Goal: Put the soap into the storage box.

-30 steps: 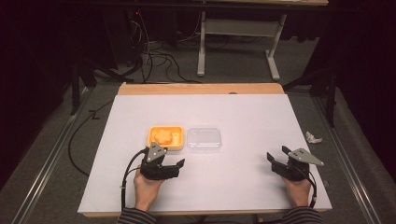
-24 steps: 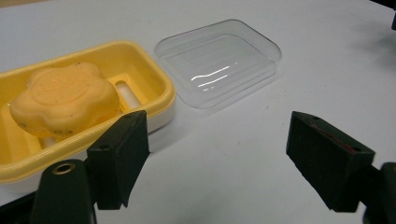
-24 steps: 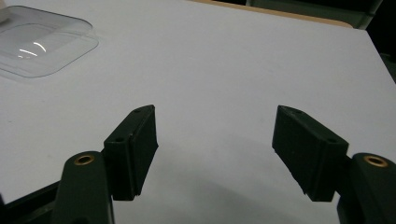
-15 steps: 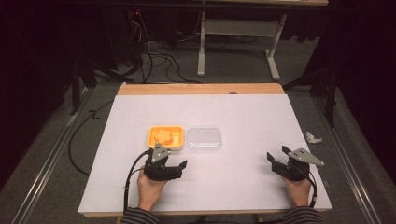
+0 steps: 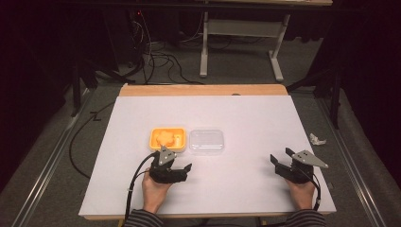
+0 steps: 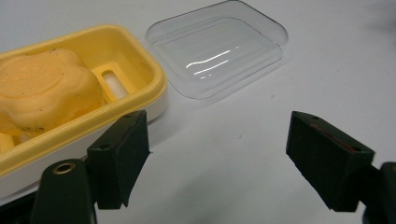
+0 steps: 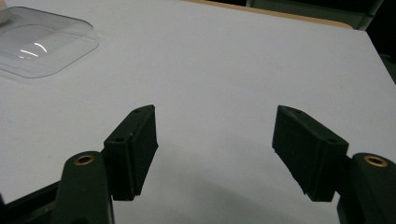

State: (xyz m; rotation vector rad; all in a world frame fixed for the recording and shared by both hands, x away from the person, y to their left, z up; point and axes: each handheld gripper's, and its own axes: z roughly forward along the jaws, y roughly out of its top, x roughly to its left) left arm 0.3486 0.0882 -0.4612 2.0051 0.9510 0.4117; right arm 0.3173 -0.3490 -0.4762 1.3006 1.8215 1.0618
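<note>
A yellow soap dish (image 5: pixel 167 138) (image 6: pixel 140 70) lies near the middle of the white table, with an orange bar of soap (image 5: pixel 166 136) (image 6: pixel 44 91) inside it. Its clear plastic lid (image 5: pixel 206 141) (image 6: pixel 217 49) (image 7: pixel 39 42) rests flat just to the right of the dish. My left gripper (image 5: pixel 174 164) (image 6: pixel 217 158) is open, its jaws right in front of the dish's near edge and empty. My right gripper (image 5: pixel 282 160) (image 7: pixel 215 149) is open over bare table at the front right, with nothing between its jaws.
The white table top (image 5: pixel 246 113) has a wooden strip (image 5: pixel 203 90) along its far edge. A small crumpled white scrap (image 5: pixel 317 139) lies off the table's right side. Cables (image 5: pixel 156 59) and a metal stand (image 5: pixel 241 33) are on the floor beyond.
My left gripper has crept slightly forward and right, closer to the soap dish. The right gripper has stayed where it was.
</note>
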